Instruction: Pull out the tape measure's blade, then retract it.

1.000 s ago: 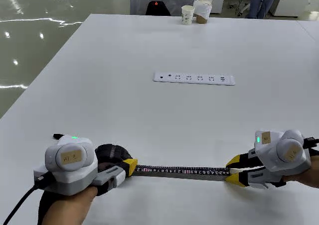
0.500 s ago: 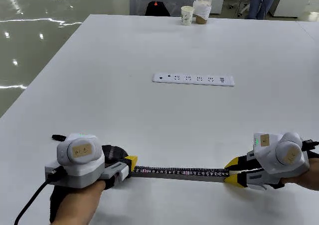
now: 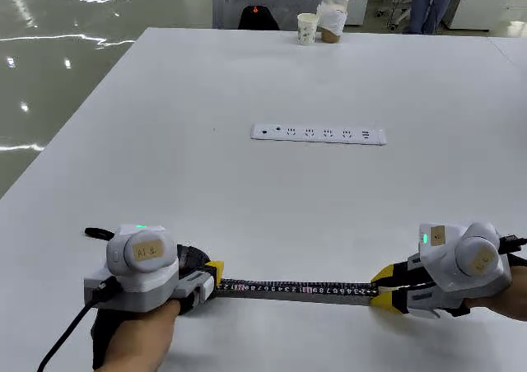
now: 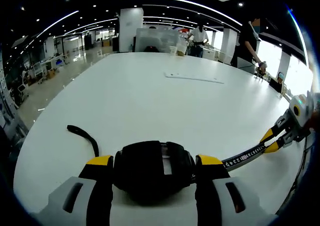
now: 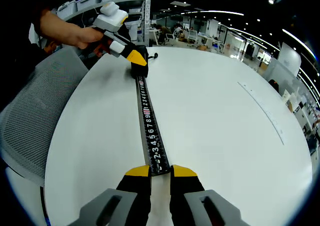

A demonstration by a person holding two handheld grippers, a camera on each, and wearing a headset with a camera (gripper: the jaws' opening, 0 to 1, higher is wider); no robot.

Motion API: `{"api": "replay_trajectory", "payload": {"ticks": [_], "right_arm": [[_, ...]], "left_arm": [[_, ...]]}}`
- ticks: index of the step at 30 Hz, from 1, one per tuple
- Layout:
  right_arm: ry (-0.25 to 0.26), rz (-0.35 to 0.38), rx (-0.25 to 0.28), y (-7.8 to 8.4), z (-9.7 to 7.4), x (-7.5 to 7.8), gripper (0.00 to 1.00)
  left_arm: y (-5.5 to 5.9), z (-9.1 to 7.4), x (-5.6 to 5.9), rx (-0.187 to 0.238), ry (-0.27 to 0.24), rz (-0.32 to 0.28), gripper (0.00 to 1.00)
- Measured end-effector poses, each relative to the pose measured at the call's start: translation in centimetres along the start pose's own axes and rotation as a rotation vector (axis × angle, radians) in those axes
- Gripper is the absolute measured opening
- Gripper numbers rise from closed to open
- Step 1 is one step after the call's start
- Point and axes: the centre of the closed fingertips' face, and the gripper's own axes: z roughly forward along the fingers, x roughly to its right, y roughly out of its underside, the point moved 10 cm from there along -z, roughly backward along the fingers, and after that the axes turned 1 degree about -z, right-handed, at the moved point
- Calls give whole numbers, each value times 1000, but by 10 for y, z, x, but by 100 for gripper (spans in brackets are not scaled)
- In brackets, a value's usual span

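Observation:
The black tape measure case (image 3: 191, 262) sits near the table's front left, with my left gripper (image 3: 211, 278) shut on it. In the left gripper view the case (image 4: 152, 169) fills the gap of the left gripper (image 4: 155, 161), and its black strap (image 4: 85, 135) lies on the table to the left. The dark numbered blade (image 3: 296, 289) runs flat along the table to my right gripper (image 3: 382, 286). In the right gripper view the right gripper (image 5: 160, 172) is shut on the tip of the blade (image 5: 149, 123), which leads back to the case (image 5: 141, 69).
A white power strip (image 3: 319, 133) lies mid-table beyond the blade. Paper cups (image 3: 308, 27) stand at the table's far edge, with a person (image 3: 424, 2) behind them. A grey mesh chair (image 5: 35, 121) is beside the white table (image 3: 247, 199) near the left hand.
My left gripper's body has swung right and a little lower, with its jaws staying at the case. The blade's length and the right gripper have hardly changed.

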Motion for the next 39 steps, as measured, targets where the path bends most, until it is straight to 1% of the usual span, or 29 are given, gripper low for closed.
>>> {"api": "replay_trajectory", "payload": {"ticks": [5,9,14,22,24,27,32,37,39], "right_arm": [[3,0,2,0,0,-1,10],[3,-2,1,0,0,-1,10],[3,-6,-1,0,0,-1,10],[-6,-11,-8,0,0,0,9],[-7,-13,-9,-1,0,-1,9],[-11,-17,-7,-1,1,-1,9],[-12,-21,-12,-2,2,-1,9],[-11,-21,-14,-2,1,-1,9],[-12,-22,-15,-2,1,-1,9]], "left_arm": [[1,1,0,-10,-15,-13,63],[2,3,1,-24,-24,-2,64],[2,2,2,-25,-30,4,64],[1,3,2,-55,-34,17,62],[0,4,2,-76,-39,22,61],[0,3,2,-86,-40,27,60],[0,3,2,-82,-40,36,59],[-1,3,1,-85,-37,37,58],[-1,4,1,-92,-39,35,58]]}}
